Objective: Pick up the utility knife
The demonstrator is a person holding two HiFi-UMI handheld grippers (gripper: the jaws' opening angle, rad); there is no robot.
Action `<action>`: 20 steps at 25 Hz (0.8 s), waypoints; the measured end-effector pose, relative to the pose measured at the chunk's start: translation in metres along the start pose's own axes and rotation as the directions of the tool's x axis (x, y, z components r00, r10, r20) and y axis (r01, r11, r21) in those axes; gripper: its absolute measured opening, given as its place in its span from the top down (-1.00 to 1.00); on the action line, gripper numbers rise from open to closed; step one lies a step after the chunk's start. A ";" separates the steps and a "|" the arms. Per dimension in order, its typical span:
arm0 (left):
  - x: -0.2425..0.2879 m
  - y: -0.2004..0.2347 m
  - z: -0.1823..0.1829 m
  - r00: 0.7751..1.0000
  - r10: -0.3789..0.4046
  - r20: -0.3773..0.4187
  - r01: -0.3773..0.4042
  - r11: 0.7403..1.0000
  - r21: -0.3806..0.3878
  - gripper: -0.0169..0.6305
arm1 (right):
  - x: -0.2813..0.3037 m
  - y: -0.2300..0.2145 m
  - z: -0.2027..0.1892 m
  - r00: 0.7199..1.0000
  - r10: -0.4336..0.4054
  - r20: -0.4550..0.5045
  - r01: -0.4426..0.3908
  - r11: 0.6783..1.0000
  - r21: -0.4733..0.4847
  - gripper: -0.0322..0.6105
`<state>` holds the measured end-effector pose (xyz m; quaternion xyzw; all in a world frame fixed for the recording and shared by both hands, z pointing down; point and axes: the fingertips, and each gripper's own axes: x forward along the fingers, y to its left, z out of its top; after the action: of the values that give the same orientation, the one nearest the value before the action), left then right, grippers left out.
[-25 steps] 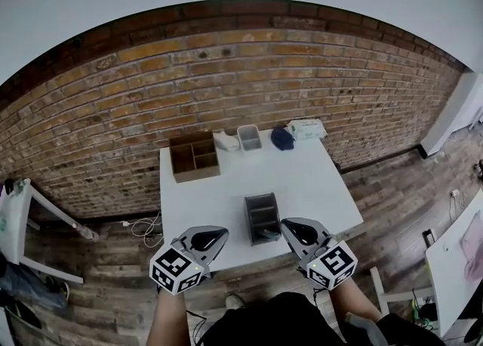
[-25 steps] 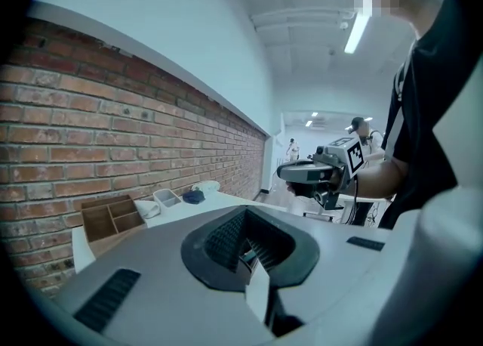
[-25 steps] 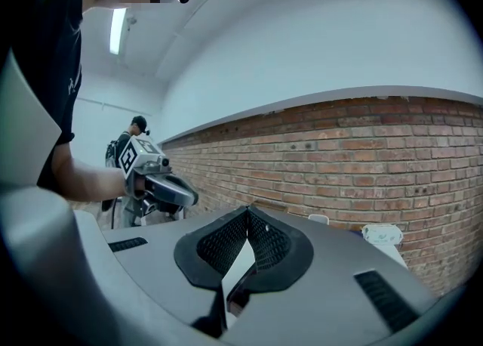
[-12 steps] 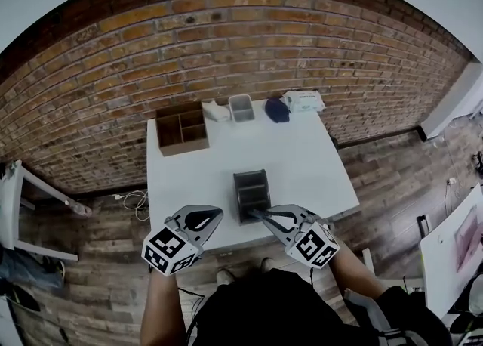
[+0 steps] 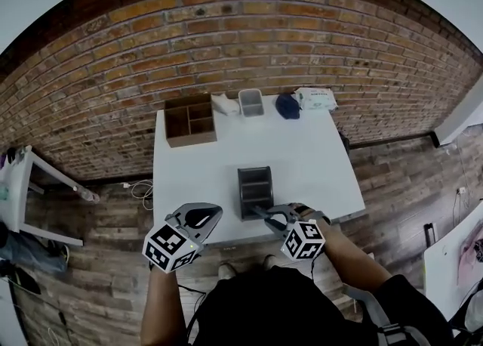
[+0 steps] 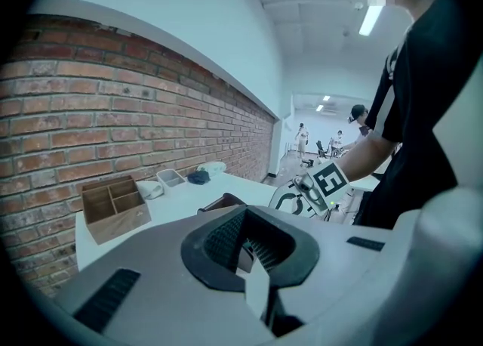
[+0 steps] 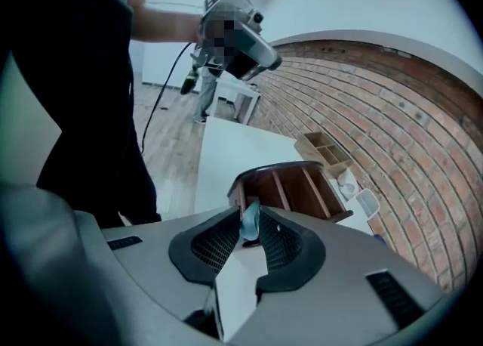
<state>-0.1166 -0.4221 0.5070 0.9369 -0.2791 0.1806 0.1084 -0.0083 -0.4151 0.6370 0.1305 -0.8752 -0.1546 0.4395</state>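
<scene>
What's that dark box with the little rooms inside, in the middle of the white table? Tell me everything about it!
The dark organizer is an open-topped box with rounded corners, and thin dividers split it into several compartments. It looks grey from above and brownish up close. It stands upright on the white table, toward the near edge. The right gripper has its jaw tips at the box's near corner, closed on a pale blue thing.

The table (image 5: 302,157) is showing white, the rack (image 5: 255,188) dark grey, the box (image 5: 190,119) brown, the wall (image 5: 226,35) red brick; the knife (image 7: 250,220) is looking pale blue, perhaps.
</scene>
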 end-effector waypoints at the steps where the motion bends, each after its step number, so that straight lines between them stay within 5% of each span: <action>1: -0.001 0.000 -0.001 1.000 0.005 -0.001 -0.005 1.000 -0.004 0.97 | 0.003 0.002 -0.002 1.000 0.008 -0.011 -0.008 0.999 -0.037 0.71; 13: -0.006 0.005 -0.005 0.999 0.047 0.002 -0.047 0.998 -0.050 0.97 | 0.026 0.001 -0.014 0.992 -0.052 -0.111 0.023 0.969 -0.247 0.71; 20: 0.000 -0.001 -0.002 0.999 0.033 -0.008 -0.033 0.999 -0.038 0.97 | 0.023 -0.002 -0.014 0.991 -0.052 -0.126 0.032 0.987 -0.160 0.70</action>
<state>-0.1165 -0.4208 0.5093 0.9293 -0.2974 0.1804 0.1243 -0.0105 -0.4277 0.6610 0.1236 -0.8269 -0.2236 0.5010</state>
